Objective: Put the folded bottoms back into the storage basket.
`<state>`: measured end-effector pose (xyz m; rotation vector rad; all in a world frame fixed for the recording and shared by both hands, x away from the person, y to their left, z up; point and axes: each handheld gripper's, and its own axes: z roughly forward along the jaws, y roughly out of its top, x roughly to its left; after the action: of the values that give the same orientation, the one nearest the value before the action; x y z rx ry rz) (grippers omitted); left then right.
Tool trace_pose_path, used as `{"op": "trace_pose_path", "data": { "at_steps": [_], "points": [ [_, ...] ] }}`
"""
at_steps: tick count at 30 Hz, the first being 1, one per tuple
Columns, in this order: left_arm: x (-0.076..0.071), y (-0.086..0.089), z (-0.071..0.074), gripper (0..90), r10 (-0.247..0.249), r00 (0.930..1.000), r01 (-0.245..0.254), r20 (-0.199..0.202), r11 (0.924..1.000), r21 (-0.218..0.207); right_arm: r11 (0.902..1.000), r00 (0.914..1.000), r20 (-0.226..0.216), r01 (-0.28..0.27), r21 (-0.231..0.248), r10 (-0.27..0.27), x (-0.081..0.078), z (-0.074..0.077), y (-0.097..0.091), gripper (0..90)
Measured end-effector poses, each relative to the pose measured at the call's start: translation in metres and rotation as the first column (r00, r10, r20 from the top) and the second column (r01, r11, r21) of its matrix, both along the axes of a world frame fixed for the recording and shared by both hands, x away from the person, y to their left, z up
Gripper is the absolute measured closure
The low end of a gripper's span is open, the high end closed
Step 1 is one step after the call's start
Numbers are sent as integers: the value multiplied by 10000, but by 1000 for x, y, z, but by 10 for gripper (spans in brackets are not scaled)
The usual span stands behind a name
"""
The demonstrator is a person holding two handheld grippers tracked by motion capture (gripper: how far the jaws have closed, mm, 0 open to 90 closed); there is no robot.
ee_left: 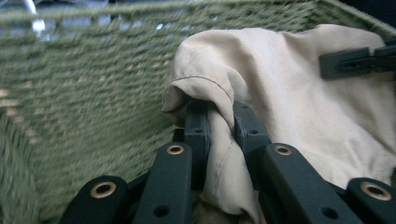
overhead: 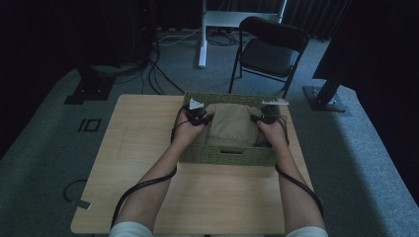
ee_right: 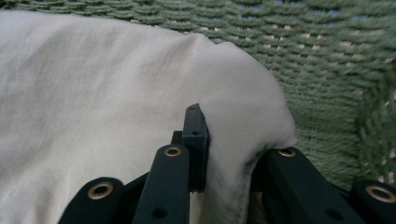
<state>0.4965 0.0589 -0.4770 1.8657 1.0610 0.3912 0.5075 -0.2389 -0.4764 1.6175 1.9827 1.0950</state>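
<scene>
Cloth [ee_left: 299,107] pinched between fingers [ee_left: 198,130], in basket [ee_left: 84,93]

Black folding chair [overhead: 271,49] behind wooden table [overhead: 148,148]; cables [overhead: 148,74] on grey carpet [overhead: 44,148].

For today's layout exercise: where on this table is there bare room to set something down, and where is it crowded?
The wooden table is bare left of the green woven basket, and along its near edge beside the forearms. Only a thin strip shows on the basket's right. Inside the basket it is crowded: the beige cloth fills it, pinched by the left gripper and right gripper.
</scene>
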Motion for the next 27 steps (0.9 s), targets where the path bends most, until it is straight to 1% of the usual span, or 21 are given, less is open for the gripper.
{"op": "trace_pose_path", "data": {
  "at_steps": [2,3,5,6,8,9,11,12,14,16,17,18,19,20,21,22,23,24,25,26,27],
  "points": [
    [2,0,-3,792,25,9999,-22,-134,9997,230,9999,10000,-85,-32,-128,31,2,-3,3,764],
    [3,-1,-5,785,79,9996,-71,-266,9996,283,9994,9998,-195,-58,-343,52,4,-4,6,763],
    [5,0,-8,784,164,9992,-150,-363,9991,393,9992,9997,-228,-46,-388,37,5,-5,7,762],
    [6,-1,-9,779,246,9988,-233,-427,9993,308,9987,9992,-397,-49,-515,28,7,-7,9,757],
    [7,-1,-11,772,291,9984,-273,-486,9990,359,9985,9991,-435,-34,-543,10,8,-8,9,753],
    [7,-1,-12,760,337,9982,-320,-505,9989,345,9986,9984,-557,-8,-533,-22,9,-10,10,747],
    [9,-1,-12,736,423,9975,-406,-567,9987,307,9980,9982,-600,56,-636,-94,10,-13,9,722],
    [9,-1,-13,718,414,9976,-393,-557,9985,384,9979,9977,-665,116,-639,-158,10,-14,9,710],
    [10,-2,-13,670,467,9973,-442,-560,9980,449,9973,9972,-701,206,-708,-256,11,-17,9,639],
    [11,-3,-14,588,426,9976,-386,-554,9967,720,9967,9967,-750,267,-766,-325,12,-19,8,549],
    [11,-3,-13,589,454,9980,-413,-447,9952,886,9971,9969,-751,173,-745,-229,13,-20,7,502],
    [11,-4,-13,569,602,9973,-559,-416,9937,974,9966,9967,-792,93,-816,-158,13,-21,7,473],
    [12,-4,-12,516,741,9965,-700,-386,9927,986,9951,9970,-767,5,-988,-81,13,-21,6,437],
    [12,-4,-12,448,830,9958,-787,-387,9916,1027,9958,9976,-693,-43,-920,-20,13,-21,5,392],
    [13,-5,-12,398,916,9952,-877,-350,9911,1005,9972,9974,-725,-48,-745,-6,12,-21,5,354],
    [13,-5,-11,361,984,9946,-946,-328,9901,1040,9974,9974,-719,-129,-707,78,12,-20,4,332],
    [14,-5,-11,329,979,9946,-937,-337,9897,1086,9976,9972,-737,-196,-666,147,11,-19,5,306],
    [14,-5,-10,300,1006,9946,-971,-259,9890,1120,9976,9973,-703,-255,-640,209,11,-17,5,273],
    [14,-5,-8,274,1062,9941,-1030,-201,9875,1191,9982,9979,-632,-182,-568,146,10,-15,5,244],
    [14,-6,-7,265,971,9950,-939,-225,9890,1147,9986,9980,-637,-74,-520,40,10,-12,4,218],
    [13,-6,-5,239,839,9961,-803,-257,9898,1174,9990,9986,-534,-7,-456,-17,9,-9,3,213]
  ]
}}
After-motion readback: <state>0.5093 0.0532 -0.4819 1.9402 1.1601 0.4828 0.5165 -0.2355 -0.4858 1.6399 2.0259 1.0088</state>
